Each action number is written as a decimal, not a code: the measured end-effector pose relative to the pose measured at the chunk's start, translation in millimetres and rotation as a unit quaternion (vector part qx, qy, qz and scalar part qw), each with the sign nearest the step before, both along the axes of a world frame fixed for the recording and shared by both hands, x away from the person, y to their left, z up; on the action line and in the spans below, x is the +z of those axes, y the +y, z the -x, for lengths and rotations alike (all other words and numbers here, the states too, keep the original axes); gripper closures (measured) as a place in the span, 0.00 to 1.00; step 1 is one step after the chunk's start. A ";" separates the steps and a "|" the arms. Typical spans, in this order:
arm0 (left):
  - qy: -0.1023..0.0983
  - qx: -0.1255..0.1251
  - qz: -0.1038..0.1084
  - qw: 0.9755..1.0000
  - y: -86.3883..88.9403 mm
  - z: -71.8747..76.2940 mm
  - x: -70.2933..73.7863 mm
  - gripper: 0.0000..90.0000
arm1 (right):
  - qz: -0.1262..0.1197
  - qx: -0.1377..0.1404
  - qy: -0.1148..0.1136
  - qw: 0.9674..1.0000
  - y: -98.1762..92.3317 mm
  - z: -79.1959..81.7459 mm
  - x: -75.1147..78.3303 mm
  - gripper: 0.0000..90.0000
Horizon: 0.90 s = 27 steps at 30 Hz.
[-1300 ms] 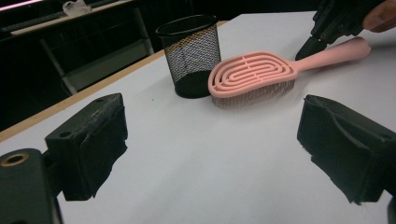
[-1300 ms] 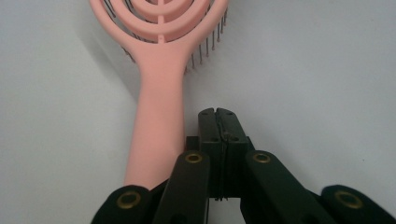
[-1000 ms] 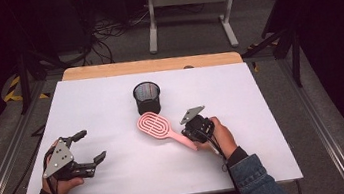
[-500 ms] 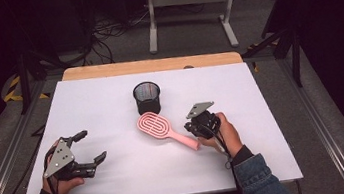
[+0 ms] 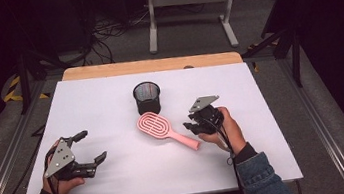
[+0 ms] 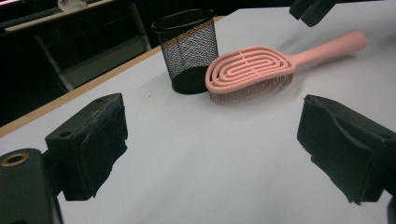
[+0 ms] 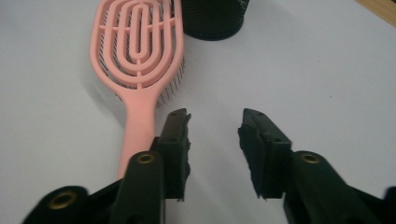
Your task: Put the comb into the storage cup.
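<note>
High view — pink hairbrush (image 5: pixel 160 129) lies flat near black mesh cup (image 5: pixel 147 97); right gripper (image 5: pixel 194 123) beside its handle, jaws just opened, nothing between them.

Left gripper view — left gripper (image 6: pixel 219 144) released, idle.

Right gripper view — handle lies left of the jaws. Step judged: brush set down; next calls for a regrip.

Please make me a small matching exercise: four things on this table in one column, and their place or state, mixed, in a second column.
1. hairbrush
2. mesh cup
3. left tongs
4. right tongs

a. upright, behind the brush head
b. beside the pink handle, open and holding nothing
c. lying flat, bristles down
d. wide open near the table's left front

Pairs: 1-c, 2-a, 3-d, 4-b
</note>
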<state>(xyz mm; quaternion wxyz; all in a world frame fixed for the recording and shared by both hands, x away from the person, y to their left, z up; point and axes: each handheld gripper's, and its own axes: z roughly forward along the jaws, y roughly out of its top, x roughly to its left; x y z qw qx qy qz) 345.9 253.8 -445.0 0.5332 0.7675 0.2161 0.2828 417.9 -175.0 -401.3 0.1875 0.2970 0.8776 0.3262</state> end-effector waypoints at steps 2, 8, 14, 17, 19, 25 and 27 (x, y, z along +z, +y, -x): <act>0.003 0.000 0.002 1.000 -0.5 0.4 -0.3 0.11 | -0.002 -0.005 0.000 1.000 0.7 -0.1 1.3 0.59; 0.004 0.002 0.001 1.000 -0.8 0.3 -0.5 0.10 | 0.007 0.002 0.005 1.000 7.7 0.7 6.6 0.33; 0.005 0.003 0.002 1.000 -0.6 -0.1 -0.7 0.09 | 0.020 0.019 0.025 0.999 21.3 -1.0 6.8 0.14; 0.006 0.007 0.006 1.000 0.0 -0.5 -0.7 0.09 | 0.036 0.034 0.056 0.997 29.0 -4.6 3.0 0.11; 0.009 0.007 0.008 1.000 -0.5 -0.6 -1.2 0.08 | 0.048 0.036 0.069 0.996 35.8 -8.4 0.2 0.07; 0.012 0.013 0.009 1.000 -0.2 -1.3 -1.2 0.06 | 0.084 0.046 0.107 0.990 53.4 -16.3 -7.6 0.09; 0.011 0.014 0.008 1.000 -0.3 -1.5 -1.2 0.06 | 0.089 0.045 0.110 0.989 54.9 -17.1 -8.7 0.11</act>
